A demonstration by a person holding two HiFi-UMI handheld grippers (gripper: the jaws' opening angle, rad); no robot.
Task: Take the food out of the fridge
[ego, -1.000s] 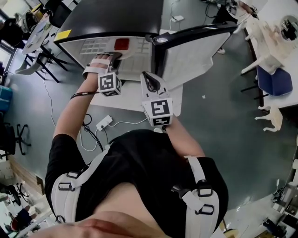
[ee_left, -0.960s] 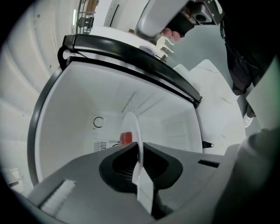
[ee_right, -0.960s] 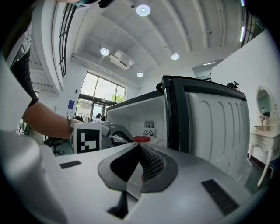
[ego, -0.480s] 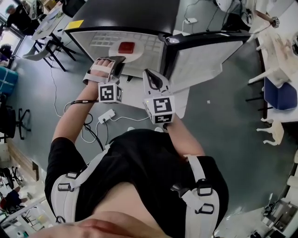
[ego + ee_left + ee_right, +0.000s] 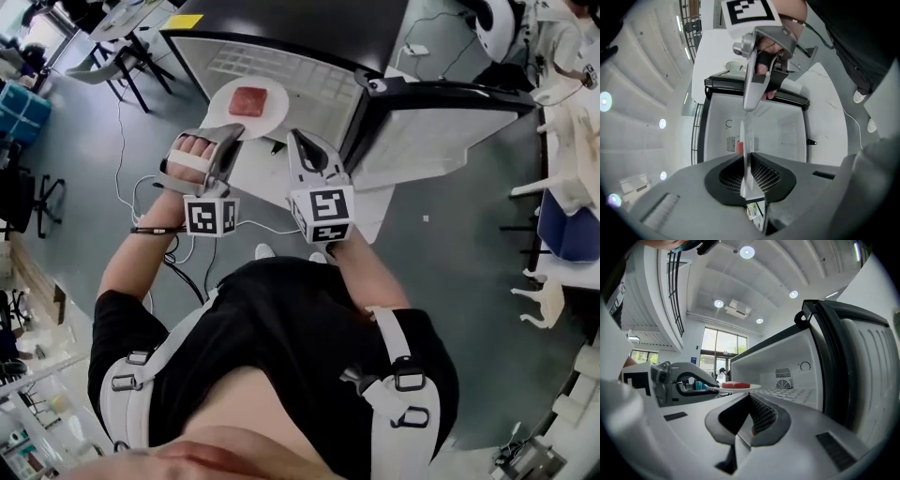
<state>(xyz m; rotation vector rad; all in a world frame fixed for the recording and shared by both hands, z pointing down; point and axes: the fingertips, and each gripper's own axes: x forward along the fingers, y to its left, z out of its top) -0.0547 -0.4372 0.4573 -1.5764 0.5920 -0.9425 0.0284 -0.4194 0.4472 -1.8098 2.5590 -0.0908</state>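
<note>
A white plate [image 5: 246, 109] carrying a red slab of meat [image 5: 247, 100] hangs in front of the open fridge [image 5: 309, 70], clear of its wire shelf. My left gripper [image 5: 228, 134] grips the plate's near rim. In the left gripper view the plate [image 5: 746, 150] stands edge-on between the pads, and the jaws are opening slightly. To the right of the plate, my right gripper [image 5: 298, 141] is shut and empty. From the right gripper view, the plate [image 5: 737, 387], meat [image 5: 735, 385] and left gripper [image 5: 689, 383] show to the left of my right gripper [image 5: 750, 399].
The fridge door [image 5: 441, 117] stands swung open to the right, close beside my right gripper. A yellow note [image 5: 185, 21] lies on the black fridge top. Chairs and tables [image 5: 112, 47] stand at the left, and a blue chair [image 5: 574, 225] at the right. Cables [image 5: 141, 216] trail on the floor.
The plate with the meat has come off the fridge shelf and out towards me, carried by my left gripper. My right gripper has shifted slightly beside it.
</note>
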